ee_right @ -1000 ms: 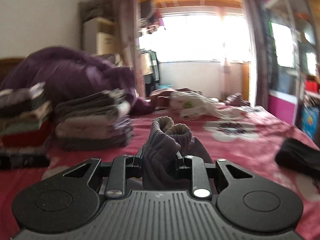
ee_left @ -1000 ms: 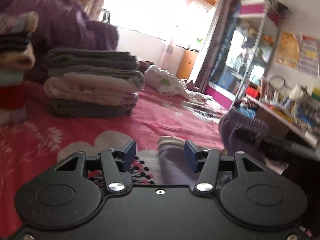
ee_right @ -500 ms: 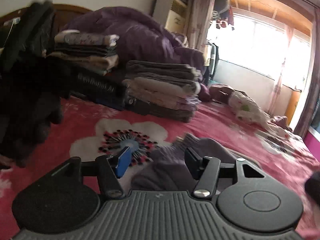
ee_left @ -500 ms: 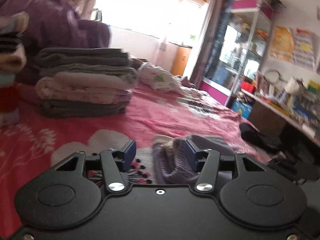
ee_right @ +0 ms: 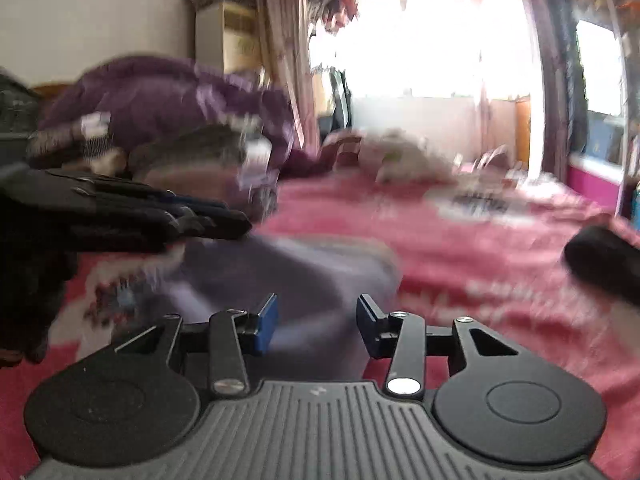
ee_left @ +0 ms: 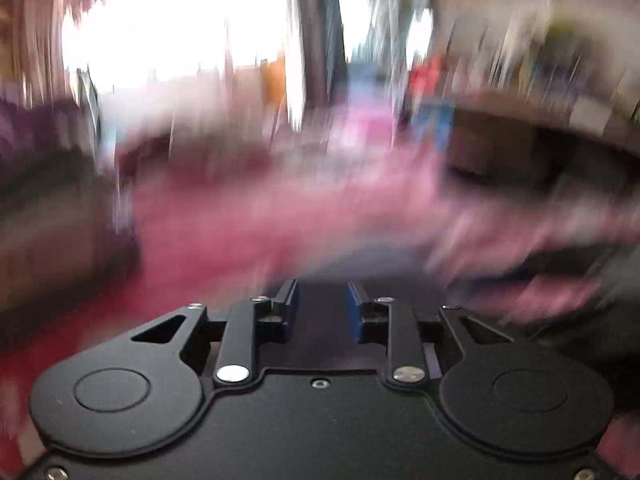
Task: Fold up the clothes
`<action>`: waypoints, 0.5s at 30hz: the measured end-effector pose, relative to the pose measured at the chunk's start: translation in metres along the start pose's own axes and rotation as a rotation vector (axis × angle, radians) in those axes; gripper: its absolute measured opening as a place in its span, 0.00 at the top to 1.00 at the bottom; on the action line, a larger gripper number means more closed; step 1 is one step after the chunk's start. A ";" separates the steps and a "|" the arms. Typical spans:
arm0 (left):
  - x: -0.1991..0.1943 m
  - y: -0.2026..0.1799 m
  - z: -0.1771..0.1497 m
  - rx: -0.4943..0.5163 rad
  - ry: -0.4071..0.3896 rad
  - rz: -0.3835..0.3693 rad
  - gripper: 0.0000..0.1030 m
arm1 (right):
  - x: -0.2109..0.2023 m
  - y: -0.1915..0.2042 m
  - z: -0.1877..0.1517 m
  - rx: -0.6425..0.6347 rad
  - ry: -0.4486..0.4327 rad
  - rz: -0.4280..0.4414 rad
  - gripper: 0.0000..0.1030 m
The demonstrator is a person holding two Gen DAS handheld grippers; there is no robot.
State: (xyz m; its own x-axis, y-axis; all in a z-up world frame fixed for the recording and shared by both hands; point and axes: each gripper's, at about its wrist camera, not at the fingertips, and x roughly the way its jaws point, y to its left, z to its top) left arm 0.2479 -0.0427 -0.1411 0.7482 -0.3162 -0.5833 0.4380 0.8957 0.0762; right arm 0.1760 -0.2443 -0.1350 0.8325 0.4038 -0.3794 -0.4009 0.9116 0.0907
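Since a moment ago the right claw [ee_right: 316,326] has swung toward the window, jaws wide, empty; the soft grey-purple garment [ee_right: 296,276] lies just ahead on the pink floral bed [ee_right: 460,240]. The left claw [ee_left: 322,312] gapes, holding nothing.

Beyond the jaws, the left wrist view is smeared by motion: the bed [ee_left: 248,232] is only pink streaks. In the right wrist view the garment [ee_right: 288,272] ahead of the jaws is blurred, its folds unreadable.

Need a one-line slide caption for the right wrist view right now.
Open right gripper over a grey-purple garment on the pink floral bedspread, left gripper alongside.
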 end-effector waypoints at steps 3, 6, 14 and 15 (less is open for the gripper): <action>-0.010 0.001 -0.001 0.019 -0.033 -0.017 0.75 | 0.028 0.004 -0.013 -0.052 0.139 0.007 0.46; -0.030 0.005 0.002 0.001 -0.125 -0.026 0.75 | 0.020 0.009 -0.006 -0.068 0.118 0.001 0.45; -0.017 0.011 0.003 -0.071 -0.039 -0.027 0.71 | 0.032 0.022 -0.008 -0.110 0.166 -0.033 0.46; -0.024 0.014 0.007 -0.095 -0.065 -0.046 0.67 | 0.030 0.019 -0.013 -0.084 0.144 -0.031 0.46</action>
State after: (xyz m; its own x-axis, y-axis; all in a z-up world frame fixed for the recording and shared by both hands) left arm 0.2396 -0.0243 -0.1207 0.7606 -0.3744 -0.5304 0.4257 0.9044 -0.0280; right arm 0.1881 -0.2158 -0.1570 0.7841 0.3550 -0.5091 -0.4114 0.9114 0.0018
